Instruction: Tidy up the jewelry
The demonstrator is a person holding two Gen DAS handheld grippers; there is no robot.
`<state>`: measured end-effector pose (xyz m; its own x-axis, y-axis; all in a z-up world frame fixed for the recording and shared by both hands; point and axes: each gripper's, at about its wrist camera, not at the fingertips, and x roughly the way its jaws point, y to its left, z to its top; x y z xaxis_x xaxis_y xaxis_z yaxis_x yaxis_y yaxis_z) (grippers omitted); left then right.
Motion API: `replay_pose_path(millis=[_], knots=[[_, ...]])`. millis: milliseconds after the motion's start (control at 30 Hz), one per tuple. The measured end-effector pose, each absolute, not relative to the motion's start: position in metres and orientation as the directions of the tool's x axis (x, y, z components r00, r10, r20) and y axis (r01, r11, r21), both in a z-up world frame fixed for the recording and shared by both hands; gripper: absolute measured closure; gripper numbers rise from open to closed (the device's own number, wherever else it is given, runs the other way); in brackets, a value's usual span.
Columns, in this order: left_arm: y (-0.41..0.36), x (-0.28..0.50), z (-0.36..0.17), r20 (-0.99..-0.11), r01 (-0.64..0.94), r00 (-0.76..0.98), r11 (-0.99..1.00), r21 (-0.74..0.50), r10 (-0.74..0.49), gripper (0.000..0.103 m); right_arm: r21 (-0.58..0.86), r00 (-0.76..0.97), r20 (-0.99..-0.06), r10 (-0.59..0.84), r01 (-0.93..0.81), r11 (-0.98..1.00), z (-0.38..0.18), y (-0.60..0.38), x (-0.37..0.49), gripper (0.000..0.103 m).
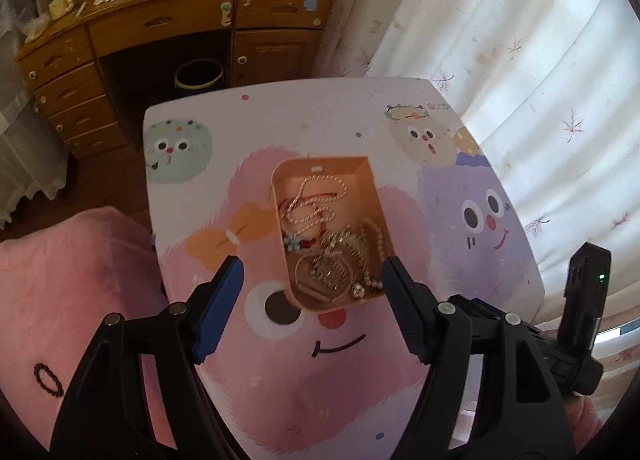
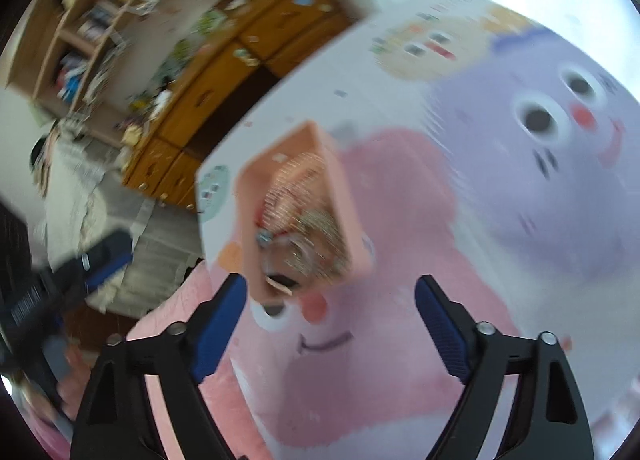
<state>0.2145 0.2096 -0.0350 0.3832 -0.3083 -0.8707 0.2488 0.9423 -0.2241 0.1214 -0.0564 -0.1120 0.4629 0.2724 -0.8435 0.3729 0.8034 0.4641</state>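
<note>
While both tongs gape, jewelry tray (image 1: 362,175) lies just beyond.

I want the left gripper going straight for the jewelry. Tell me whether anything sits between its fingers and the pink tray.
Nothing visible does. The left gripper is open over the near end of the pink tray, which has no lid, and the pearl chain and gold pieces lie exposed.

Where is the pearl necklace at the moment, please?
In the left wrist view, the pearl necklace lies coiled in the far half of the pink box, over a red cord and beyond the gold jewelry.
</note>
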Motion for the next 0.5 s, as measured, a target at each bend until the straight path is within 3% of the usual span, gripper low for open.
replay_pose_path(millis=[100, 200, 367, 500], knots=[[0.209, 0.173, -0.066, -0.9, 0.208, 0.339, 0.955, -0.212, -0.274, 0.034, 0.369, 0.408, -0.892, 0.194, 0.41, 0.834, -0.126, -0.062, 0.085, 0.004], [0.203, 0.135, -0.092, -0.923, 0.156, 0.248, 0.952, -0.263, -0.295, 0.034, 0.338, 0.328, -0.92, 0.215, 0.384, 0.859, -0.143, -0.062, 0.053, 0.004], [0.177, 0.081, -0.093, -0.934, 0.123, 0.256, 0.966, -0.226, -0.251, 0.034, 0.357, 0.224, -0.93, 0.291, 0.365, 0.86, -0.163, -0.075, 0.018, 0.004], [0.143, 0.058, -0.084, -0.93, 0.077, 0.293, 0.975, -0.208, -0.221, 0.034, 0.319, 0.216, -0.938, 0.27, 0.236, 0.918, -0.158, -0.095, 0.013, 0.004]])
